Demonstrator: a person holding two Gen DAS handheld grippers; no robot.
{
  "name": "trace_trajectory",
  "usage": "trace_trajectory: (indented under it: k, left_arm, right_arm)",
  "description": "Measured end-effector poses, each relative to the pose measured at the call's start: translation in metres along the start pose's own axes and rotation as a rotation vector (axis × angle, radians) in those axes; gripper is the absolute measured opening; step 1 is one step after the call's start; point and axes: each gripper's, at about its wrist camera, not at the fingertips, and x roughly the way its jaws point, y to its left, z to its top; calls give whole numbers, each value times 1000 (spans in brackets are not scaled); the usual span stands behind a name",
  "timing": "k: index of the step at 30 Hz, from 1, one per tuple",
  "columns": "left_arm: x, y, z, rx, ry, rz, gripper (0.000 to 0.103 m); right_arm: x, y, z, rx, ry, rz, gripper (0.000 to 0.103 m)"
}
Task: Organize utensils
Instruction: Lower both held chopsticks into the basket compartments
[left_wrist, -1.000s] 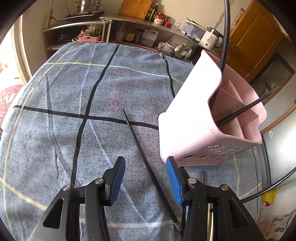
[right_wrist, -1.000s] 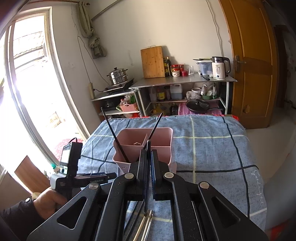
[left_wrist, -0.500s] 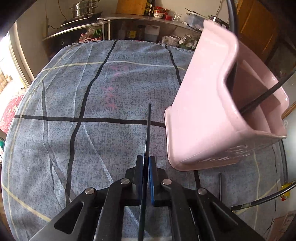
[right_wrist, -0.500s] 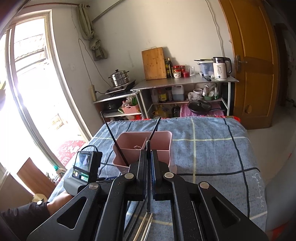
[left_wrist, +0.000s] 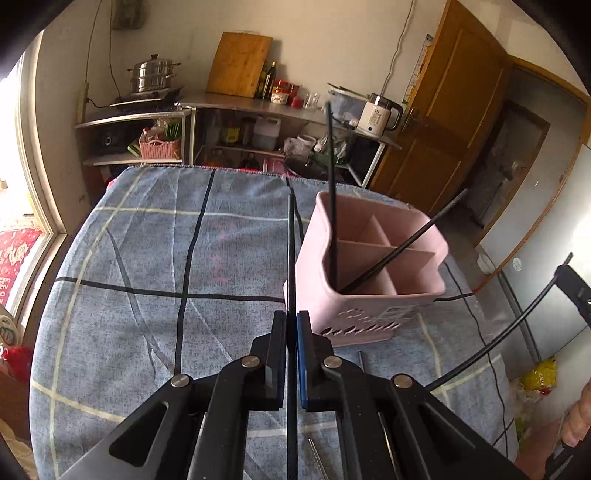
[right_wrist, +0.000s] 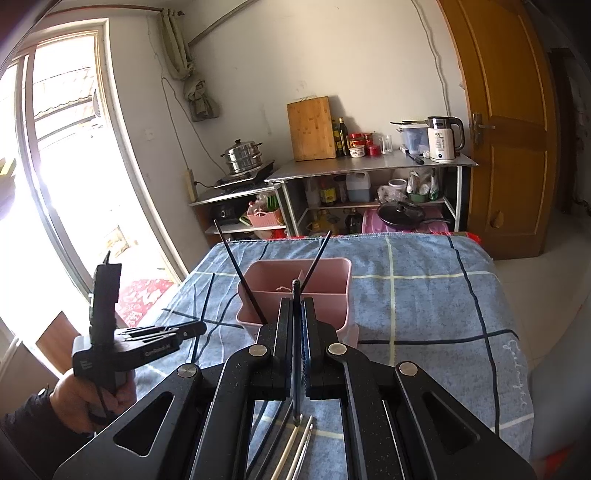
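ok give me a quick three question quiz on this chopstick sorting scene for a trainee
1. True or false: the left gripper is shut on a black chopstick.
2. How many black chopsticks already stand in the pink holder? A) none B) two C) four
3. Fill in: the right gripper is shut on a thin dark ____ that stands nearly upright in front of the holder.

Key
1. True: the pads clamp the stick, which points up past the holder's left wall.
2. B: one nearly upright, one leaning right.
3. Chopstick.
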Motion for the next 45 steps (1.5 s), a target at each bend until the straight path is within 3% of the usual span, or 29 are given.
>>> trace_trajectory:
  k: [10,30,45]
  left_arm:
    - [-54,-14,12,28,-100,-75,5]
    - [-75,-18,12,37,-119,-115,5]
    - [-87,-43,76,62,-187,-140,5]
  right_arm:
    - [-14,9,4,-18,-24,-8,4]
    - [-20,15,9,-36,-44,-11,4]
    - [-16,20,64,-21,-145,-3,4]
